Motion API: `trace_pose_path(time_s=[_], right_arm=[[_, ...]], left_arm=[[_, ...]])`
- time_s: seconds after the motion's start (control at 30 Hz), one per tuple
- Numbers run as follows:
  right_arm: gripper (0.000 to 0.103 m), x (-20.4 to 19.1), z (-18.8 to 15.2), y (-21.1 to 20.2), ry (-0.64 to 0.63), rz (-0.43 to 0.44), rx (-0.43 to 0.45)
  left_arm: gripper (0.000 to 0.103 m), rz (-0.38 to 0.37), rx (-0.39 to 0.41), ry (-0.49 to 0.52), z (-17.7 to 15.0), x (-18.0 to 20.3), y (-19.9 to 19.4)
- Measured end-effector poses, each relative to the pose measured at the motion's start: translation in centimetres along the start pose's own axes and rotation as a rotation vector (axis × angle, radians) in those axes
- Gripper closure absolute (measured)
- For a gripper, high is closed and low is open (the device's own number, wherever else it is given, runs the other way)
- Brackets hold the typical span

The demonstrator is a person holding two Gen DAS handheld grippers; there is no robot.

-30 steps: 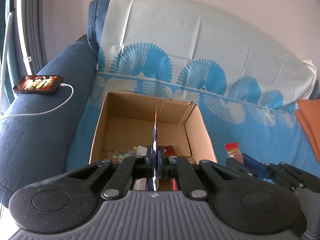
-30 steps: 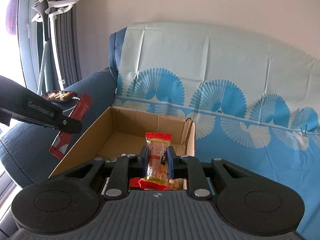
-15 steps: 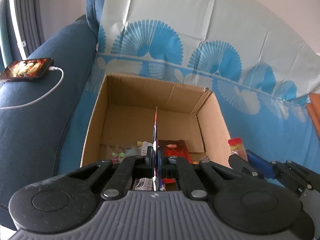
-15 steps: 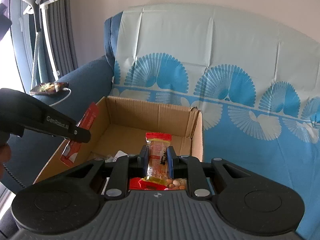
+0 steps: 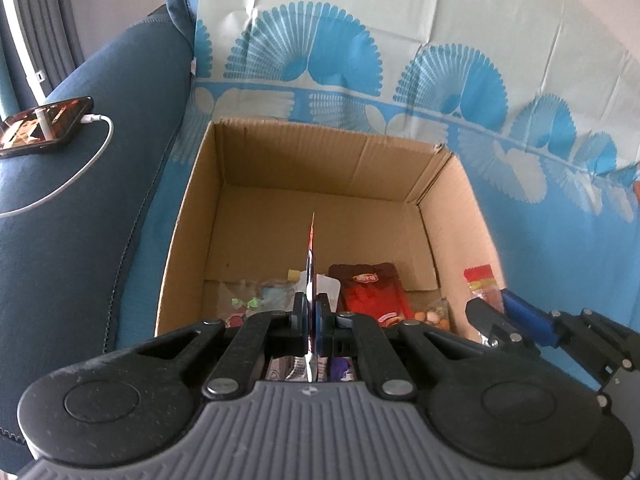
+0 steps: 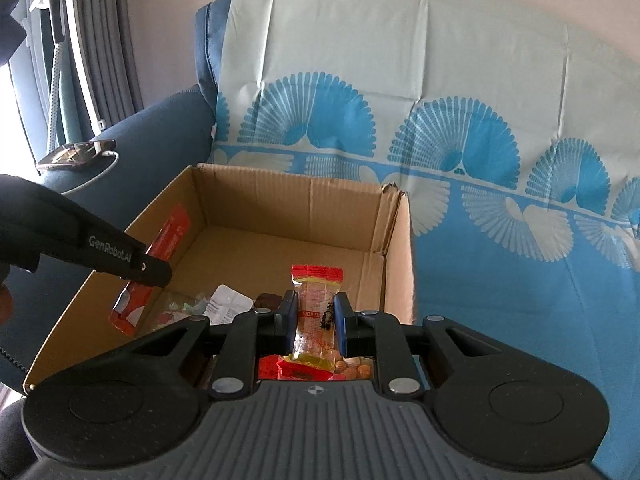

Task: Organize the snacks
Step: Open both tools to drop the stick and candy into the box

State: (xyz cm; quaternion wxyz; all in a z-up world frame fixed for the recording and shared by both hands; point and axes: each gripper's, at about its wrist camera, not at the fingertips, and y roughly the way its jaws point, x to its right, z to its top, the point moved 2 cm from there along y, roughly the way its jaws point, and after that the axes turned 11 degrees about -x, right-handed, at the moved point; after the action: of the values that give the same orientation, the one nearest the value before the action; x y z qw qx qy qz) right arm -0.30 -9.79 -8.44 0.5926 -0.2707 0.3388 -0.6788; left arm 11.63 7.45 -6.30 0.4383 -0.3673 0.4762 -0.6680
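Above an open cardboard box [image 5: 320,184] set on a sofa draped in a blue fan-patterned cover [image 5: 460,92], the left tongs [image 5: 311,312] pinch a flat red snack packet [image 6: 168,236] edge-on, holding it over the box's left half. The right tongs [image 6: 316,320] are pressed onto a clear, red-ended candy wrapper [image 6: 316,312], upright between the pads and poised over the box's near right corner. Inside, along the near wall of the box, lie a dark red packet [image 5: 370,290], a clear bag of coloured sweets [image 5: 256,300] and a bag of nuts [image 5: 432,312]. A phone [image 5: 44,126] with a white charging cable [image 5: 80,172] plugged into it rests on the dark blue sofa arm [image 5: 80,240] to the left.
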Motion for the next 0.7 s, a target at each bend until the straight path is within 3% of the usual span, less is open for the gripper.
trace_pose_path(time_s=[0.27, 0.3, 0.33, 0.37, 0.4, 0.47, 0.7], right_arm=[[0.082, 0.3, 0.5, 1.1, -0.008, 0.007, -0.018], [0.082, 0.3, 0.6, 1.2, -0.007, 0.019, -0.030], [0.074, 0.4, 0.6, 1.3, 0.002, 0.022, -0.036], [0.052, 0.6, 0.7, 1.4, 0.013, 0.016, -0.044], [0.047, 0.8, 0.8, 1.4, 0.025, 0.004, -0.044], [0.029, 1.5, 0.9, 0.9, 0.059, -0.031, -0.021], [0.023, 1.7, -0.2, -1.6, 0.052, -0.029, -0.028]], left_arm=[[0.097, 0.035, -0.038, 0.023, 0.3, 0.2, 1.5], [0.081, 0.038, -0.046, 0.026, 0.3, 0.2, 1.6], [0.063, 0.042, -0.060, 0.023, 0.4, 0.2, 1.7], [0.020, 0.051, -0.069, 0.011, 0.5, 0.0, 1.7], [0.000, 0.113, -0.058, -0.027, 0.5, -0.3, 1.5], [0.000, 0.145, -0.011, -0.052, 0.3, -0.9, 0.8], [0.000, 0.124, -0.037, -0.020, -1.4, -1.2, -1.4]])
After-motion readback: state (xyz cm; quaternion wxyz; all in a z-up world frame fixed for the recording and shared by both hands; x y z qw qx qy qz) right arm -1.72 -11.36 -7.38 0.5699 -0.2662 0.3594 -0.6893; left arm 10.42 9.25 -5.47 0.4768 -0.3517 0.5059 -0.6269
